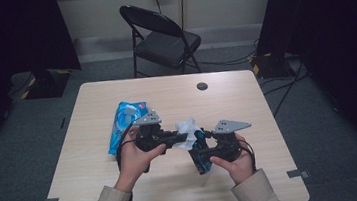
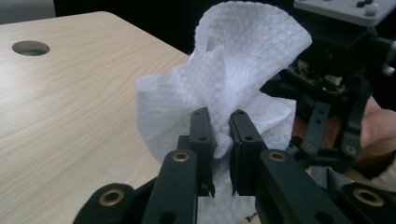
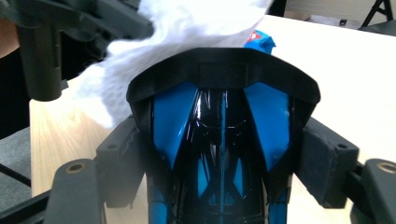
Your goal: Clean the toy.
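Wiping under way above the pale wooden worktop (image 1: 246,98): left hand-held gripper (image 2: 219,130) pinching a crumpled white paper wipe (image 2: 233,70) against the glossy blue-and-black plastic toy (image 3: 219,140) clamped in the right hand-held gripper (image 3: 219,154); next, likely drawing the wipe along its shell.

Blue-and-black toy car (image 3: 222,135) between the hand-held gripper's (image 3: 224,154) jaws, white wipe (image 3: 154,42) against its front.

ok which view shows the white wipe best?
Left gripper view: the white wipe is large and sharp, pinched in the left gripper. High view shows it small; right gripper view catches a blurred part.
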The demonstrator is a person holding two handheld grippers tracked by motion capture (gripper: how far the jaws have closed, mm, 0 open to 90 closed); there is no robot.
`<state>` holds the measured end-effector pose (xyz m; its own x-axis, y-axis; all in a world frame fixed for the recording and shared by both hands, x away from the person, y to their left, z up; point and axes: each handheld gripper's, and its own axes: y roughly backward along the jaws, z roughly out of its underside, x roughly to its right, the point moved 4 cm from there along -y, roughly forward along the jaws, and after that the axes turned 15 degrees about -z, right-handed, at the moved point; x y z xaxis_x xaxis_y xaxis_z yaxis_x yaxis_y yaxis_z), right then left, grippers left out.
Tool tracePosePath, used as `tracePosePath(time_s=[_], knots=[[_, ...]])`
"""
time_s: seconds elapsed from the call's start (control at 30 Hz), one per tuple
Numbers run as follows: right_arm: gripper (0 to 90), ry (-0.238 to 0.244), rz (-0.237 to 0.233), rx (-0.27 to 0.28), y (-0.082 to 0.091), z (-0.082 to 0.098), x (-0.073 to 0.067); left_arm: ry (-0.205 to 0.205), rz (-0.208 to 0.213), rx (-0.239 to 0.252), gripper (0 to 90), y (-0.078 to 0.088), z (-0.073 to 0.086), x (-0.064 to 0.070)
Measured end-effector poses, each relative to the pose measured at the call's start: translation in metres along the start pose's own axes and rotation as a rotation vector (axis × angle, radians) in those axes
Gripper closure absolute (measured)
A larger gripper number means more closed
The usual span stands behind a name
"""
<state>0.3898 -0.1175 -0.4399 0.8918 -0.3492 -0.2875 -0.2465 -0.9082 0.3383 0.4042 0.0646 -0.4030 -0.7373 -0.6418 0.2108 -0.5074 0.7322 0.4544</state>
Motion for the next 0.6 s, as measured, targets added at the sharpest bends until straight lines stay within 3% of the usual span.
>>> tracePosePath(time_s=[0.6], knots=[[25.8, 0.037, -0.043, -0.026, -0.011, -0.001, -0.014, 0.018, -0.014, 0.002, 81.4, -0.014, -0.006, -0.006]])
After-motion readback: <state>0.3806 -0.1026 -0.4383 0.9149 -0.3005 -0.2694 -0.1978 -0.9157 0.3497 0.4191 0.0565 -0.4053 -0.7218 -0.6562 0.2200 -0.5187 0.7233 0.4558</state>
